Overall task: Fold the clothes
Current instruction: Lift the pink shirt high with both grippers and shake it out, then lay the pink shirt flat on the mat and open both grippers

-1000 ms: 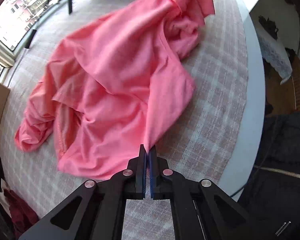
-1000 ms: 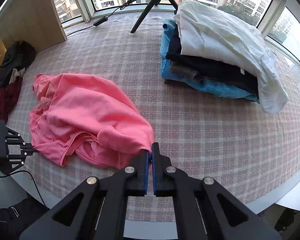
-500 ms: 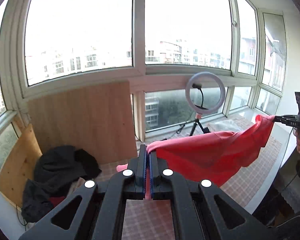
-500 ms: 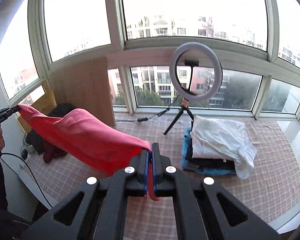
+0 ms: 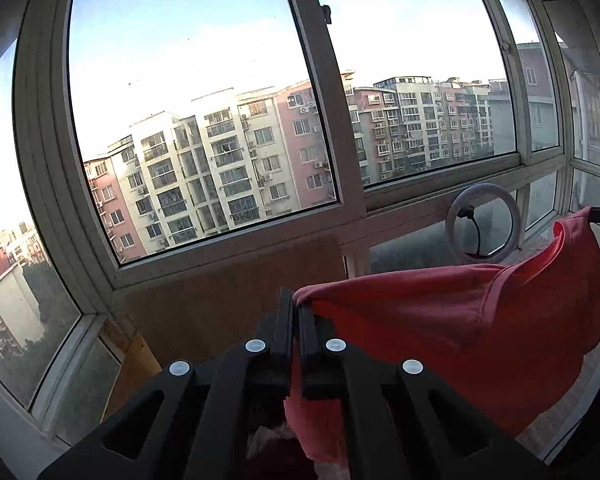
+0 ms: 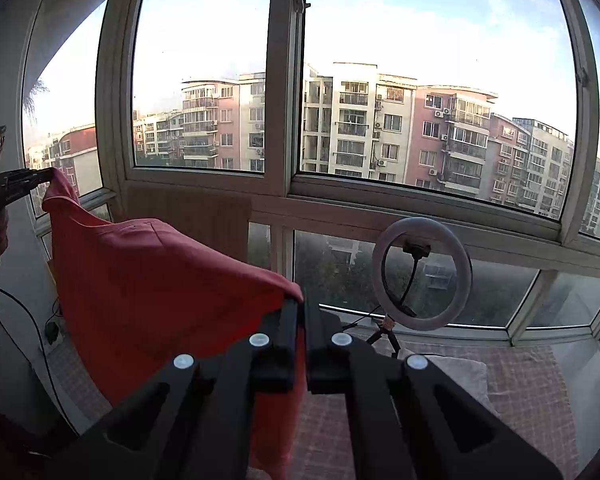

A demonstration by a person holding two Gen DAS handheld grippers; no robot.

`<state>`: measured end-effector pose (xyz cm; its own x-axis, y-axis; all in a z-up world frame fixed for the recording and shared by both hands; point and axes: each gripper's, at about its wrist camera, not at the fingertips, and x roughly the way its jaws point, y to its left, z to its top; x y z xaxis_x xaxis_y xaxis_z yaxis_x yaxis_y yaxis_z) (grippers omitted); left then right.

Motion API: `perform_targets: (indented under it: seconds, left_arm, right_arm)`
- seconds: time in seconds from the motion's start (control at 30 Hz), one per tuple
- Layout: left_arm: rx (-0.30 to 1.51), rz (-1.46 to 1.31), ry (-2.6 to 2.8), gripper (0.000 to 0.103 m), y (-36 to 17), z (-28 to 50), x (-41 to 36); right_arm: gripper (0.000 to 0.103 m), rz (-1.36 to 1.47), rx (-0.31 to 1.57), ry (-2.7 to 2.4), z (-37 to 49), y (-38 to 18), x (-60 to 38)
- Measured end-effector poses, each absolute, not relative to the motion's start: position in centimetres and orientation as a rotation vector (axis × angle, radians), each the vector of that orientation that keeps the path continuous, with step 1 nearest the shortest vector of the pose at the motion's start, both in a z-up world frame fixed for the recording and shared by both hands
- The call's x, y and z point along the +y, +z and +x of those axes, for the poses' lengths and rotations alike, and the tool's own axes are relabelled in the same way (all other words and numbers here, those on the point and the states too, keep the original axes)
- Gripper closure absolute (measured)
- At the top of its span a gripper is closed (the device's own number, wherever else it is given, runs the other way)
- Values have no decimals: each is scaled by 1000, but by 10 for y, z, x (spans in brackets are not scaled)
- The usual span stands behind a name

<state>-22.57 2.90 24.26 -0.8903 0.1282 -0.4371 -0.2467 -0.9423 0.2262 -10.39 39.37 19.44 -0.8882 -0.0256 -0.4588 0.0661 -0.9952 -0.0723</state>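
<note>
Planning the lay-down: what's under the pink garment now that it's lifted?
The pink garment hangs between the left gripper and right gripper, both shut on it. Checked cloth shows below beside it; directly beneath, the fabric and grippers hide the surface.

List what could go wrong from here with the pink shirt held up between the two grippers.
1. The left gripper and right gripper each pinch only a small edge of the pink shirt; a shake could pull a corner free.
2. The ring light stands just beyond the hanging cloth; a forward swing might knock it over.
3. The cloth sags with loose folds, so it may land creased.
</note>
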Motion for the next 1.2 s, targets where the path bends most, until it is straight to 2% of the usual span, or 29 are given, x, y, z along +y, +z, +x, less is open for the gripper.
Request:
perform_targets:
  seconds: [0.1,0.17,0.3,0.33,0.4,0.43,0.47,0.53,0.6,0.63,0.67,0.7,0.83,0.97,1.1,1.13,1.2]
  left_arm:
    - [461,-837,2837,101,178,-311,34]
    - [418,-997,2780,101,123,-364,33]
    - [390,-1297,2641,101,2,-452,43]
    - [380,-1386,2597,96,-30,-469,44]
    - [395,-1551,2534,95,-84,-489,49]
    - [427,-1604,2486,95,-106,-491,53]
    - [447,-1642,2456,95,-122,-490,55]
    - [502,-1670,2418,95,-138,-475,62]
    - [546,-1635,2388,91,-134,-451,63]
    - [556,-1617,2382,84,-130,-438,60]
    - [569,-1596,2369,73,-124,-422,55]
    - [581,-1576,2366,69,-118,-404,48]
    - [479,-1527,2361,68,-92,-323,16]
    - [430,-1579,2257,68,-93,-236,-9]
    - [414,-1619,2247,66,-100,-173,-28]
    - [400,-1638,2233,63,-110,-162,-31]
    - [338,-1692,2136,61,-142,-146,-24]
  right_arm:
    - [100,908,154,-2993,-183,146,395]
    - [100,1068,145,-2954,-238,97,397]
    - [100,1383,244,-2894,-331,-10,400]
    - [100,1474,276,-2851,-352,-37,400]
    - [96,1646,311,-2765,-385,-87,402]
    - [89,1727,312,-2724,-395,-109,403]
    - [87,1807,313,-2680,-406,-130,405]
    - [86,1855,366,-2633,-405,-150,403]
    - [82,1838,329,-2627,-387,-148,404]
    - [72,1820,296,-2621,-375,-145,404]
    - [56,1808,267,-2594,-360,-143,401]
    - [51,1792,254,-2564,-341,-142,398]
    - [49,1759,140,-2456,-252,-144,389]
    - [49,1763,-1,-2378,-162,-152,384]
    - [49,1774,-88,-2316,-95,-165,372]
    - [49,1769,-120,-2306,-83,-169,369]
    - [42,1786,-127,-2301,-73,-185,360]
